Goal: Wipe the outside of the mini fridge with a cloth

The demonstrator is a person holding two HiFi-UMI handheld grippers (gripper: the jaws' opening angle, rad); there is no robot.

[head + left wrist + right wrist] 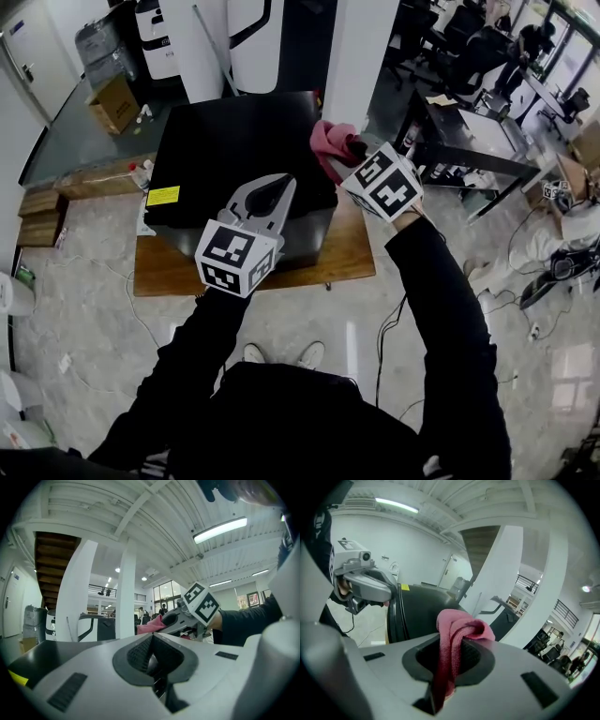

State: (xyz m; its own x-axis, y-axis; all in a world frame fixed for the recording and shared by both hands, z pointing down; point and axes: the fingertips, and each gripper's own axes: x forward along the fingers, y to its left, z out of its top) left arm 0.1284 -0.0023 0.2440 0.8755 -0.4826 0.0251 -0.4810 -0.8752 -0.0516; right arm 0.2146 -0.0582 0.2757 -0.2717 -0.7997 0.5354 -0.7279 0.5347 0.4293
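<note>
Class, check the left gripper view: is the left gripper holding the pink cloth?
No: the left gripper is shut on nothing; the right gripper clamps the pink cloth.

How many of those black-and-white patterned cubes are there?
2. One cube rides on the left gripper, near the black mini fridge's front edge; the other cube is on the right gripper, which clamps a pink cloth. None seems hidden.

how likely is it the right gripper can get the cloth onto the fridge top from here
Likely yes: the right gripper, shut on the pink cloth, sits at the fridge's right edge; its top looks bare, and the left gripper hangs nearer the front.
</note>
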